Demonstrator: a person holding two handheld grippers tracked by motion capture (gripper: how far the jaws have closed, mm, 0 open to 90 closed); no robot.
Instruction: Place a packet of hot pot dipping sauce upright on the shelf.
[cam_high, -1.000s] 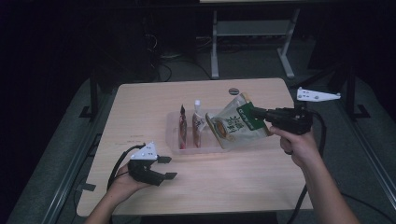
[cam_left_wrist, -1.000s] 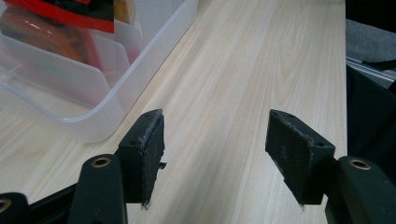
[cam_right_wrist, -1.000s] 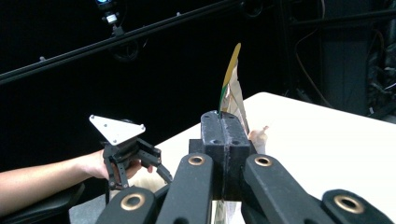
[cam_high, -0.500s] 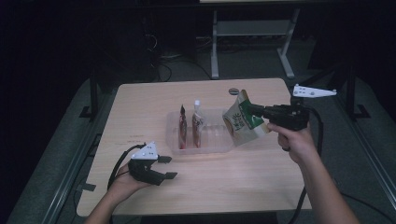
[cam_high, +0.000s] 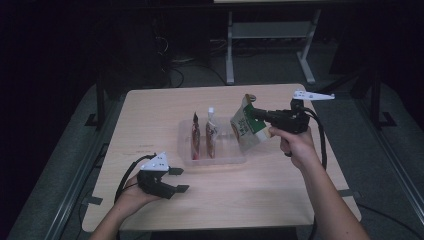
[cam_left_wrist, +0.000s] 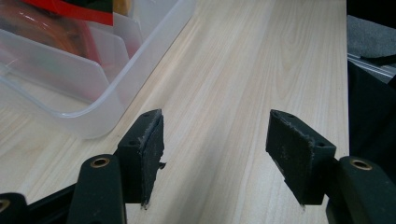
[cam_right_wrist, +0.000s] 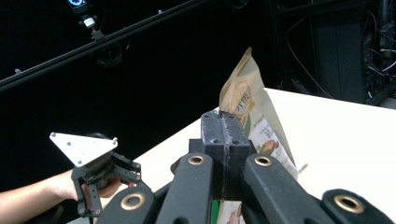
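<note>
Two pouches (cam_high: 202, 137) already stand upright in slots of the clear divided bin (cam_high: 235, 159) at the middle of the table (cam_high: 150, 110), so part of the filing looks done. A third item, the green-and-tan snack bag (cam_high: 246, 129), is in the air at the bin's right end, tilted, with its lower corner over or just at the rightmost slot. The right gripper (cam_right_wrist: 224, 126) has its jaws pressed together on the bag's edge, the bag rising beyond them in the right gripper view. What seems left is to lower the bag into that free slot and let go. The left gripper (cam_high: 176, 180) rests on the table near the front left, well apart from the bin, jaws standing apart with only bare wood between its pads (cam_left_wrist: 150, 140).
</note>
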